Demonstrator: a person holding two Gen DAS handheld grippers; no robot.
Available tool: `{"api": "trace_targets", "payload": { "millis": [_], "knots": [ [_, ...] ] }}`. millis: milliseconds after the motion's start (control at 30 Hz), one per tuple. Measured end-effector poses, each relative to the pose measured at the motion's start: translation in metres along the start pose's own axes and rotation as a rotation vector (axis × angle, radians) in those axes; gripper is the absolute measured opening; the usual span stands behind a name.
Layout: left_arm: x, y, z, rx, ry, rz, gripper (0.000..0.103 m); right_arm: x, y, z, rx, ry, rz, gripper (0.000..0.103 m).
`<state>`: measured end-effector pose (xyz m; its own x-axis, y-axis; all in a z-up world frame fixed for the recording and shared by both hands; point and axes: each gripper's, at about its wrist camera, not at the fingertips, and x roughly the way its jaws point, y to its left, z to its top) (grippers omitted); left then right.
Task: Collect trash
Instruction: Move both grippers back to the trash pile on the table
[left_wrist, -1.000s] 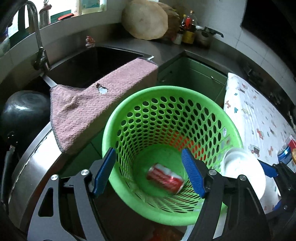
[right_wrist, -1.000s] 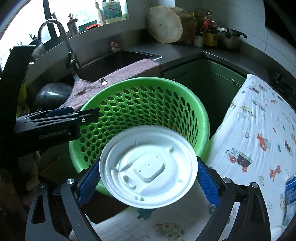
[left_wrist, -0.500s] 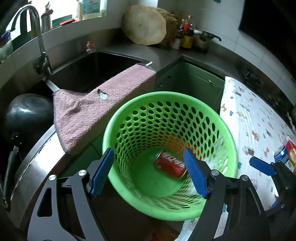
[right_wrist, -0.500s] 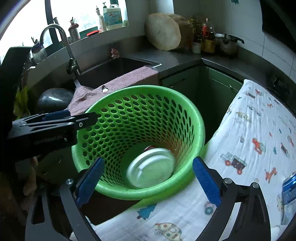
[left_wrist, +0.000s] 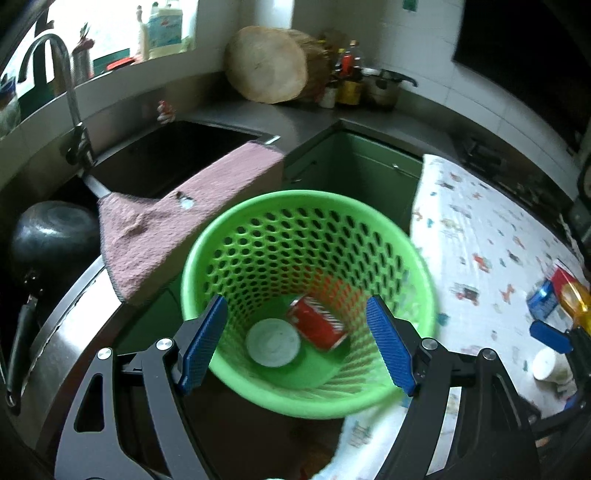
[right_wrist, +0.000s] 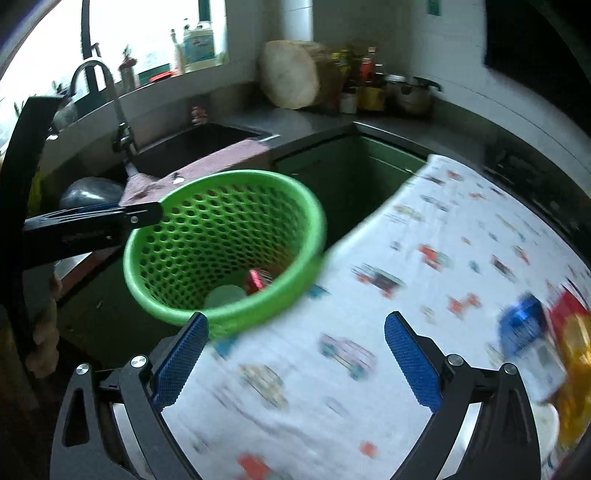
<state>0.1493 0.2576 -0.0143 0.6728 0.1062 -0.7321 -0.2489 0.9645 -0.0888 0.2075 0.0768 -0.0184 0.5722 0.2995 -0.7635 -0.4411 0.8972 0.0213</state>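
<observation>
step: between pickups, lid and red can in green basket | left gripper apart, empty | right gripper apart, empty | next: probably reach blue can on printed cloth

The basket is glossy perforated plastic. The towel is rough cloth; the sink is dull metal.

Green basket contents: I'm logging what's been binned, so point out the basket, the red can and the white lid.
green basket (left_wrist: 424, 273), left wrist view, on its right rim.
red can (left_wrist: 319, 326), left wrist view, middle of its side.
white lid (left_wrist: 272, 342), left wrist view, centre of the disc.
</observation>
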Motion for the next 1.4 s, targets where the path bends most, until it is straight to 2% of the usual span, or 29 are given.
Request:
{"api": "trace_targets", "payload": {
  "millis": [400,567,800,1067,1233,1400],
  "knots": [
    [-0.044,-0.081,-0.023,0.140,-0.063,-0.096,0.079,-0.086,-0.100,-0.075,0.172,-0.034,-0.170,0.093],
    [-0.066,-0.122,-0.035,0.228,-0.096,-0.152,0.082,-0.124,-0.144,-0.113,0.255,-0.045,-0.248,0.093],
    [-0.077,-0.181,-0.053,0.350,-0.096,-0.220,0.082,-0.157,-0.194,-0.155,0.369,-0.045,-0.320,0.093],
    [-0.072,-0.240,-0.080,0.502,-0.070,-0.290,0.082,-0.163,-0.237,-0.199,0.490,0.001,-0.329,0.093],
    [-0.054,-0.271,-0.096,0.620,-0.025,-0.354,0.082,-0.152,-0.249,-0.213,0.532,0.032,-0.311,0.093],
    [-0.041,-0.294,-0.109,0.724,-0.028,-0.365,0.082,-0.143,-0.258,-0.220,0.558,0.051,-0.298,0.092]
  ]
}}
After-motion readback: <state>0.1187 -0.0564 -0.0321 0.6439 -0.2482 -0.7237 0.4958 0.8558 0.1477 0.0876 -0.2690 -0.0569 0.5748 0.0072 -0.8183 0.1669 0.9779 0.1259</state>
